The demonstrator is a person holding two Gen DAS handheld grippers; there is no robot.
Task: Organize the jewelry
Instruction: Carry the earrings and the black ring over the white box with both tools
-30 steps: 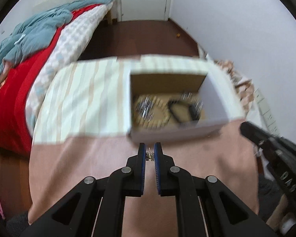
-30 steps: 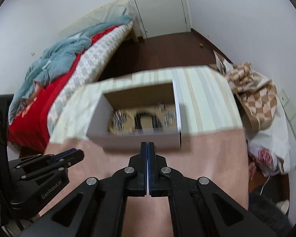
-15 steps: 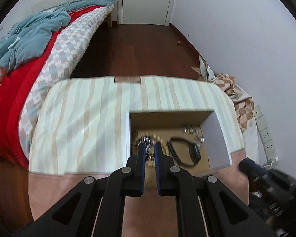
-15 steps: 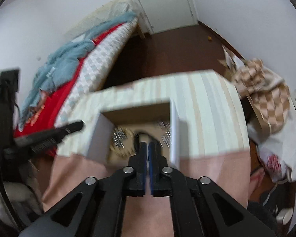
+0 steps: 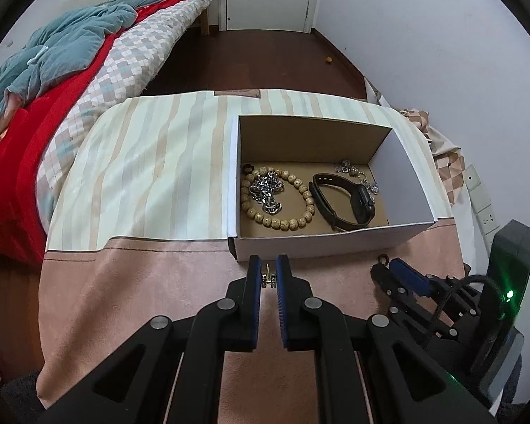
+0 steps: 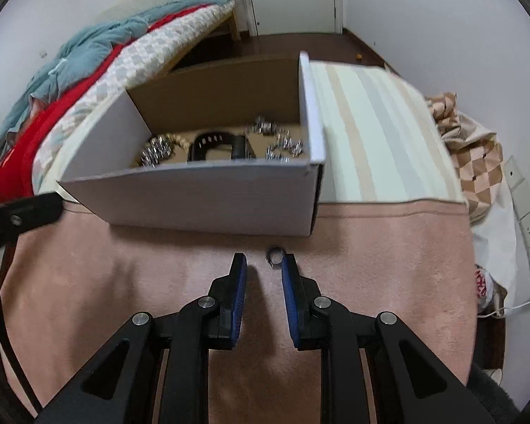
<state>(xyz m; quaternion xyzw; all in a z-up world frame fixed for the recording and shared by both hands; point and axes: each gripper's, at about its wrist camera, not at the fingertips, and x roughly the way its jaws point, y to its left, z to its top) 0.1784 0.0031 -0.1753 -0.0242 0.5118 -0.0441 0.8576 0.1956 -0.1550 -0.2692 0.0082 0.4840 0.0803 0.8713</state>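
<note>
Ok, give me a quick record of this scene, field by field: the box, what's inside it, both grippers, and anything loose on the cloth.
box: white cardboard box, open top
inside: bead bracelet, silver chain, black watch
left gripper: shut on small metal piece
right gripper: jaws just opening, nothing gripped
loose: small ring on pink cloth, by its fingertips

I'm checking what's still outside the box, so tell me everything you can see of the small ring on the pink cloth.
The ring is a small dark band with a pale glint, apparently metal. It lies on the pink cloth just in front of the box, near its right corner, not touching it. The right gripper, jaws just opening, points at it; the ring sits by the right fingertip, not gripped.
</note>
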